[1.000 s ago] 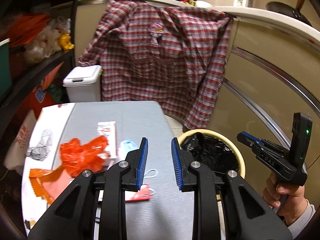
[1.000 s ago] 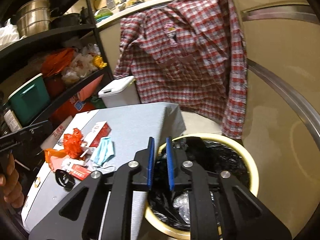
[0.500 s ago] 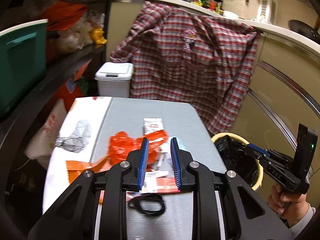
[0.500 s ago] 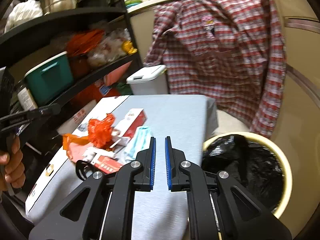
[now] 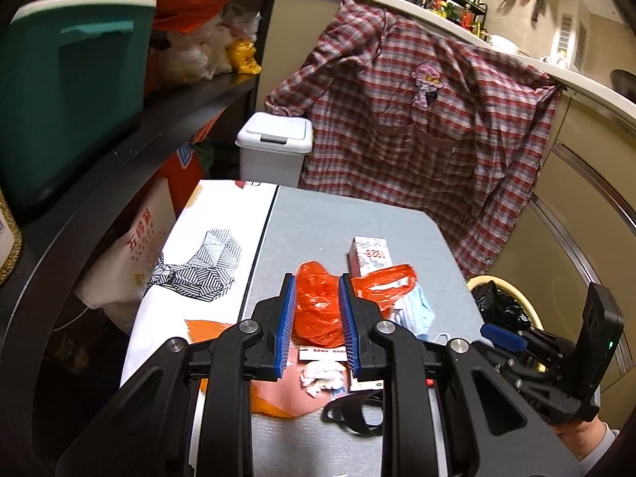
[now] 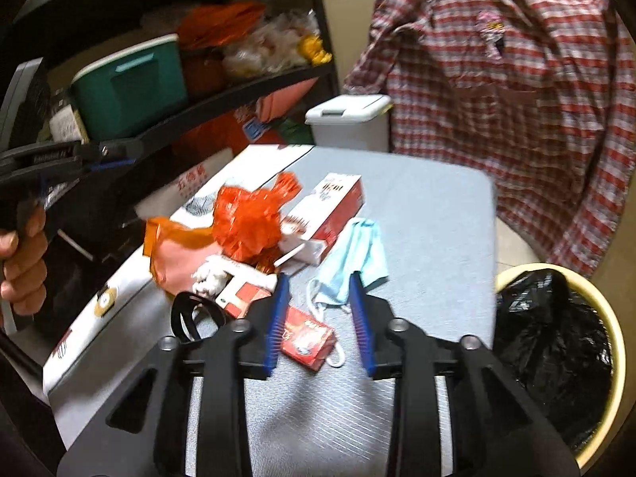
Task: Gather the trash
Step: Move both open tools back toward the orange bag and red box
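Note:
Trash lies on a grey table (image 5: 338, 222): a crumpled orange plastic bag (image 5: 318, 310) (image 6: 248, 222), a red-and-white carton (image 6: 330, 210), a blue face mask (image 6: 357, 262), a small red packet (image 6: 304, 336), a white tissue wad (image 5: 322, 375) and a black ring (image 6: 190, 316). My left gripper (image 5: 316, 324) is open, its jaws above the table on either side of the orange bag, apart from it. My right gripper (image 6: 318, 322) is open above the red packet and the mask's edge. A cream bin with a black liner (image 6: 556, 342) stands right of the table.
A white printed box (image 5: 206, 246) lies along the table's left side. A black shelf unit with a teal tub (image 5: 71, 95) stands on the left. A white lidded bin (image 5: 274, 147) and a hanging plaid shirt (image 5: 429, 139) are behind the table.
Both grippers swung left from the cream bin to over the trash pile. The right gripper's jaws opened wide. The left gripper came closer to the orange bag.

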Available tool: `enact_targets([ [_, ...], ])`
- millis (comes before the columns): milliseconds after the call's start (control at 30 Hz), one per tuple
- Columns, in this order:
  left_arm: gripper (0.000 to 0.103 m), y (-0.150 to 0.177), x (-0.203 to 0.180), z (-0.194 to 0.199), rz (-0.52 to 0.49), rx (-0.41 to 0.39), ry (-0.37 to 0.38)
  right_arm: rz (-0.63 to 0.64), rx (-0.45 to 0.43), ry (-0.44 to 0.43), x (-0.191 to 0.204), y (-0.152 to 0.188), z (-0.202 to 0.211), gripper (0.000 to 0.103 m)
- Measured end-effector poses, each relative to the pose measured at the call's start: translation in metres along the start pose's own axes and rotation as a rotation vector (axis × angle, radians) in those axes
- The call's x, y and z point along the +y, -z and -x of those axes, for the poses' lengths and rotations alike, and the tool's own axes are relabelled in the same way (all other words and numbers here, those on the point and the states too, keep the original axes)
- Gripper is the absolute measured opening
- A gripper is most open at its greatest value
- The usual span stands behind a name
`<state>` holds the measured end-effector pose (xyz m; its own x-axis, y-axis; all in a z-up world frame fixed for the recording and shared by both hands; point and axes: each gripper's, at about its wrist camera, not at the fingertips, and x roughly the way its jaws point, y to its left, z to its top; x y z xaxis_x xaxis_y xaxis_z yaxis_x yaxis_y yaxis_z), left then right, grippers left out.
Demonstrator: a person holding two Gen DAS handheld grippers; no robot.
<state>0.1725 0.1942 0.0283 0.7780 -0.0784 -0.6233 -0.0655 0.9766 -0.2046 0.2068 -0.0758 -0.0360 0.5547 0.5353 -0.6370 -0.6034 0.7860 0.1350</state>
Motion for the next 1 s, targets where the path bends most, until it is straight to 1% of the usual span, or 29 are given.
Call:
enact_targets([
  [100, 0.022, 0.001, 0.006, -0.011, 0.010, 0.020, -0.003, 0.041, 0.042, -0.018, 0.009, 0.003, -0.015, 0.048],
  [200, 0.022, 0.002, 0.011, -0.022, 0.025, 0.044, -0.001, 0.090, 0.073, -0.027, 0.017, 0.006, -0.027, 0.056],
  [367, 0.023, 0.007, 0.018, -0.045, 0.060, 0.095, 0.018, 0.140, 0.118, -0.044, 0.023, 0.011, -0.042, 0.063],
  [400, 0.026, 0.009, 0.018, -0.050, 0.065, 0.107, 0.025, 0.147, 0.127, -0.046, 0.023, 0.012, -0.044, 0.063],
  [433, 0.032, 0.010, 0.019, -0.055, 0.070, 0.118, 0.030, 0.156, 0.138, -0.046, 0.023, 0.013, -0.047, 0.063],
  [500, 0.040, 0.011, 0.020, -0.064, 0.075, 0.129, 0.026, 0.165, 0.149, -0.049, 0.022, 0.015, -0.049, 0.063],
  [567, 0.042, 0.013, 0.023, -0.072, 0.081, 0.143, 0.035, 0.176, 0.157, -0.051, 0.022, 0.017, -0.051, 0.064],
  [633, 0.048, 0.013, 0.025, -0.079, 0.095, 0.155, 0.044, 0.182, 0.162, -0.054, 0.021, 0.017, -0.052, 0.064],
  [767, 0.053, 0.017, 0.025, -0.095, 0.107, 0.181, 0.053, 0.194, 0.164, -0.061, 0.020, 0.019, -0.051, 0.065],
  [800, 0.056, 0.017, 0.026, -0.098, 0.108, 0.186, 0.054, 0.196, 0.164, -0.063, 0.020, 0.019, -0.051, 0.065],
  [1000, 0.057, 0.020, 0.026, -0.116, 0.128, 0.223, 0.065, 0.196, 0.189, -0.061, 0.018, 0.022, -0.059, 0.065],
])
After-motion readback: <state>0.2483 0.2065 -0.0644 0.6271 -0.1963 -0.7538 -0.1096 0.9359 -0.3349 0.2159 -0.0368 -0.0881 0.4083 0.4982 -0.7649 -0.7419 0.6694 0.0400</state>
